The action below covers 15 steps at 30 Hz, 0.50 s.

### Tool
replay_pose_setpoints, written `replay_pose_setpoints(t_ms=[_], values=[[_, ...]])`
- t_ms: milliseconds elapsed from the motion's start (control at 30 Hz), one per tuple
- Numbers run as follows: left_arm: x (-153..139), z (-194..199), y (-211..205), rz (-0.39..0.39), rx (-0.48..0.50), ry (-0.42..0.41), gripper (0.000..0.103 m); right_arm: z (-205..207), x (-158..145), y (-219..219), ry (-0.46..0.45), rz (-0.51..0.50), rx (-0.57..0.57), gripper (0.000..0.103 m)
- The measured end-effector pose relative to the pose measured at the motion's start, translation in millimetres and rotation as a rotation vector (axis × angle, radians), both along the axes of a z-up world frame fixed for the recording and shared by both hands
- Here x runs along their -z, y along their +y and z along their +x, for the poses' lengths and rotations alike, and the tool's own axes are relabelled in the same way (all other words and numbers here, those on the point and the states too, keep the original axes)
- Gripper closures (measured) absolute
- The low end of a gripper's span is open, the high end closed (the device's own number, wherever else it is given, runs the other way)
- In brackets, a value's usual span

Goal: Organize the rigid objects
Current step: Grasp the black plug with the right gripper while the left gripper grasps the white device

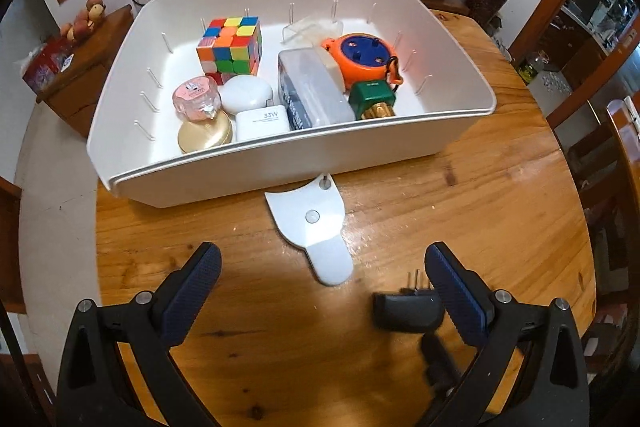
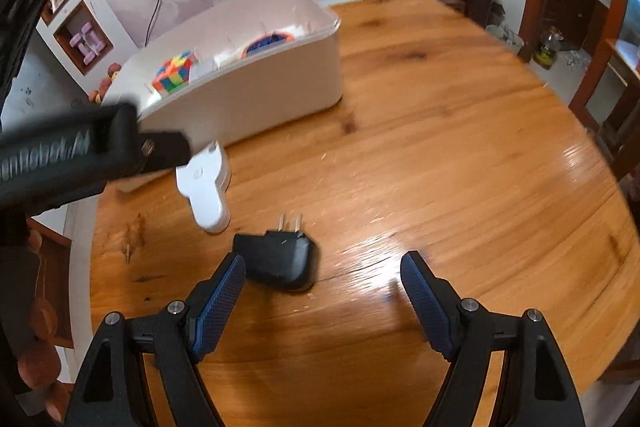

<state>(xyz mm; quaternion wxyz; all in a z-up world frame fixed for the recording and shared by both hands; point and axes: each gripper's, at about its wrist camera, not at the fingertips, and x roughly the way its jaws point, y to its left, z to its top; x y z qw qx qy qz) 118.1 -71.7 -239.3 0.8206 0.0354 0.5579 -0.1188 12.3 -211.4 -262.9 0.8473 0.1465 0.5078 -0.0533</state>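
Both my tools hang wide open over the bench (image 1: 460,187), gripping nothing: left tool (image 1: 322,273), right tool (image 2: 322,277). Black plug adapter (image 2: 278,259) lies just beyond the right tool's left finger; white flat piece (image 1: 310,227) sits near the white bin (image 1: 280,167), which holds the cube (image 1: 230,45).

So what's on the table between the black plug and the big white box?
The white flat gadget lies between the black plug and the white box, best seen in the right wrist view.

bin (image 1: 460,131) behind scraper (image 1: 316,227), plug adapter (image 1: 404,311) right
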Motion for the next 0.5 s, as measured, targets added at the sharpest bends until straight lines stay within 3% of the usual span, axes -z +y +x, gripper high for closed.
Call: replay_pose_setpoints(t_ms=[267, 500], values=[[10.7, 8.1, 16.2, -0.019, -0.015, 0.0, 0.001, 10.9, 22.7, 36.1, -0.009, -0.059, 0.008, 0.022], [13.7, 4.8, 19.4, -0.025, -0.004, 0.002, 0.001, 10.8, 35.2, 42.6, -0.01, -0.12, 0.098, 0.022]])
